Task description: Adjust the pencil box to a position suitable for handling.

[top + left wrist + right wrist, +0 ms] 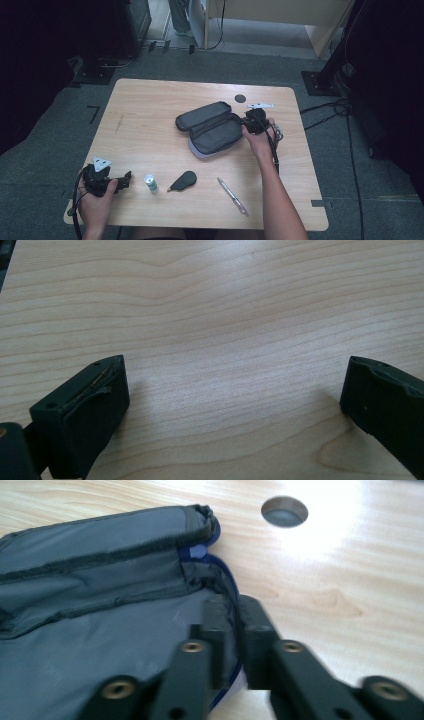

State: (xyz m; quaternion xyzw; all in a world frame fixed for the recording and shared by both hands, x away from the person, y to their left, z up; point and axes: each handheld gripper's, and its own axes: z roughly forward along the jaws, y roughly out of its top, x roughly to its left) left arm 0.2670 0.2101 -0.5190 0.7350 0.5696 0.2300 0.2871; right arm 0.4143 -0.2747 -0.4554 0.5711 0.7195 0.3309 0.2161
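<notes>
One pouch (212, 129), grey fabric, unzipped and lying open near the middle of the bench (150, 100), slightly toward its right half; long axis runs on a diagonal from the far left down to the near right as the high view shows it. Right tongs (248, 121) meet the pouch at its right end: in the right gripper view the two black jaws stand nearly together with the blue-trimmed rim of the pouch (100, 595) pinched between them, so these tongs (231, 630) are clenched on that edge. Pouch body stretches away to the left of that grip, which makes the right hand (260, 142) by far the nearer one; any pull or lift would, in my judgement, act along the rim from this end. Left tongs (125, 179) rest at the near left corner, well apart from the pouch, jaws spread wide over bare wood (225, 340) and grasping nothing. Loose items on the near bench: one small white bottle (150, 183), one dark teardrop-shaped piece (184, 180), one pen (232, 196). One round hole (240, 98) in the bench beyond the pouch.
</notes>
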